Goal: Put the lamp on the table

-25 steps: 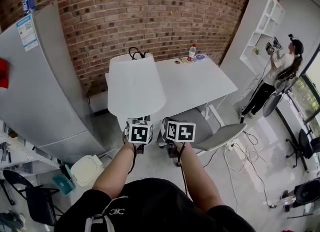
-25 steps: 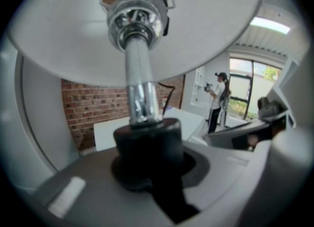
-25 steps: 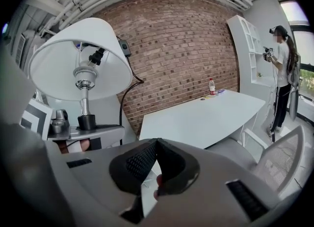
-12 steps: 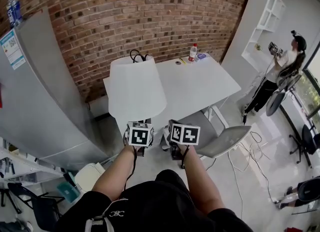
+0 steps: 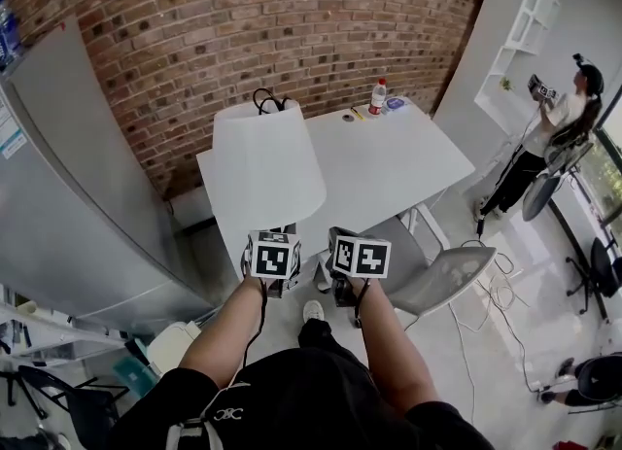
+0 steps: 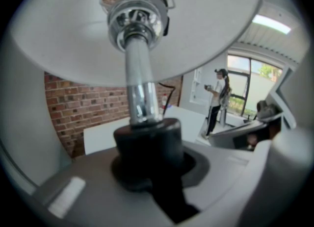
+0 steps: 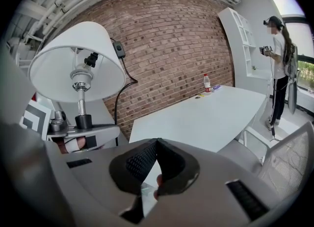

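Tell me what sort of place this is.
Probably an office or studio workspace. A white table stands against a bare brick wall, a grey office chair sits at it, and a white shelving unit stands further along.

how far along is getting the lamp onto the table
Done: the white-shaded lamp with a chrome stem is picked up, the left gripper shut on its lower stem. In hand: it is held up in front of the white table. Left: set it down there and let go.
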Available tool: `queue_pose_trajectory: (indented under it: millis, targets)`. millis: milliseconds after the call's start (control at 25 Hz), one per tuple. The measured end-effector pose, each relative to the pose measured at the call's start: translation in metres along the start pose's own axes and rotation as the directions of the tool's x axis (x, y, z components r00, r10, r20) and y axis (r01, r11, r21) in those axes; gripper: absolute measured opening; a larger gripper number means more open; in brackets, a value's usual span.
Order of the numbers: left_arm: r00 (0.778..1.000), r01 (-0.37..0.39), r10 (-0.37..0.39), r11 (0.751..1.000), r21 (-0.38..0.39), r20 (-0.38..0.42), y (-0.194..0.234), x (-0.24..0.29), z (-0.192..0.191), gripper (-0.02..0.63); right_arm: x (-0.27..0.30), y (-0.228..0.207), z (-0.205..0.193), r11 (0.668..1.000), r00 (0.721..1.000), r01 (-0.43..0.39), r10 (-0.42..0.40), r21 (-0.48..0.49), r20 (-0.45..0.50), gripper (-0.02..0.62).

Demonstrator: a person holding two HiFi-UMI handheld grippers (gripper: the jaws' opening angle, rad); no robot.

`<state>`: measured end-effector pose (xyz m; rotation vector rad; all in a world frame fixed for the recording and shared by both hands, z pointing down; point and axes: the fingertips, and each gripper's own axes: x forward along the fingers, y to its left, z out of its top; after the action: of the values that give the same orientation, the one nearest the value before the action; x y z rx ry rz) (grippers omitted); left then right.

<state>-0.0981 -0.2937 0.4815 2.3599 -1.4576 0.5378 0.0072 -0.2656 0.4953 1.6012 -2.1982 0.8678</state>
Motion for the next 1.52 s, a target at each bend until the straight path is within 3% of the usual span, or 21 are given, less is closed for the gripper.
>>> queue_pose_trajectory:
  millis: [480, 1000, 1520]
  targets:
    - [0.999, 0.031, -0.031, 0.999, 0.035, 0.007, 0.024, 0.095, 0.041, 0.066, 0.063, -0.045, 0.065, 1.000, 0.999, 0.023, -0.023, 0.020, 0.022, -0.003]
    - [0.998, 0.066, -0.067, 0.994, 0.083, 0.006, 0.034, 0.247, 0.074, 0.066, 0.130, -0.127, 0.092, 0.996, 0.998, 0.063, -0.063, 0.062, -0.013, -0.003]
    - [0.998, 0.030, -0.036, 0.991, 0.129, 0.043, 0.040, 0.403, 0.126, 0.066, 0.205, -0.230, 0.112, 0.989, 0.995, 0.067, -0.057, 0.131, -0.077, -0.003]
